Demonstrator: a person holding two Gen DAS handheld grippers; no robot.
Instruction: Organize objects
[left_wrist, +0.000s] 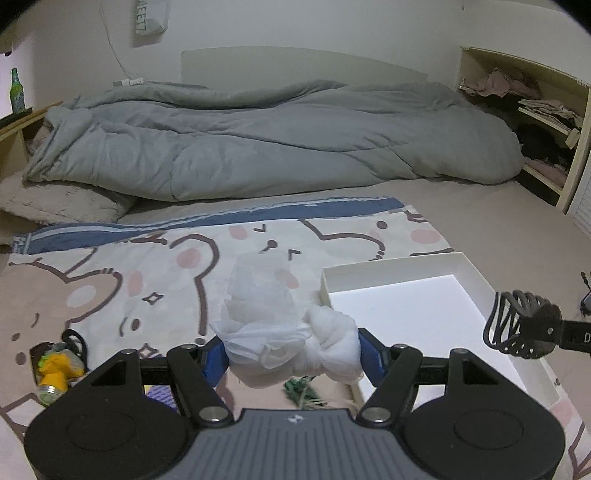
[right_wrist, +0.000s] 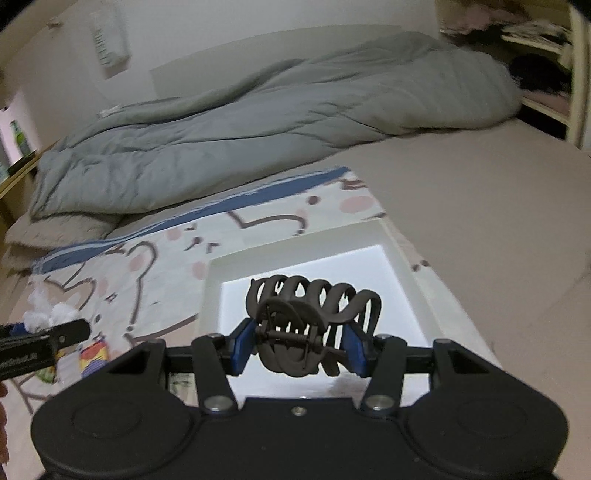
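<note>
Gripping a bundle of white tissue or thin cloth (left_wrist: 291, 347) between its blue pads, the left gripper (left_wrist: 293, 354) hangs over a cartoon-bear blanket (left_wrist: 155, 266) spread on a bed. Its jaws are clenched on the crumpled wad, which bulges out ahead of them and just past the near left corner of a shallow white tray (left_wrist: 402, 264). To that claw's right, the right gripper (right_wrist: 299, 343) holds a dark, looped hair clip (right_wrist: 314, 321) clamped between its own blue pads, poised above the tray's white floor; the clip's curved teeth rise ahead of the jaws. From the left wrist view the same clip (left_wrist: 521, 325) shows at the right edge, above the tray's right side and well apart from the wad. Below and left of the left claw, on the blanket, lie a yellow toy-like object (left_wrist: 55, 369) on a small packet and a dark coiled band (left_wrist: 74, 338); something green (left_wrist: 301, 391) lies directly beneath the wad, too hidden to identify. Beyond both claws, a rumpled grey duvet (left_wrist: 258, 140) stretches across the far side of the bed, with open shelves of folded clothes (left_wrist: 535, 107) to the right and a green bottle (left_wrist: 16, 90) on a ledge to the far left.
</note>
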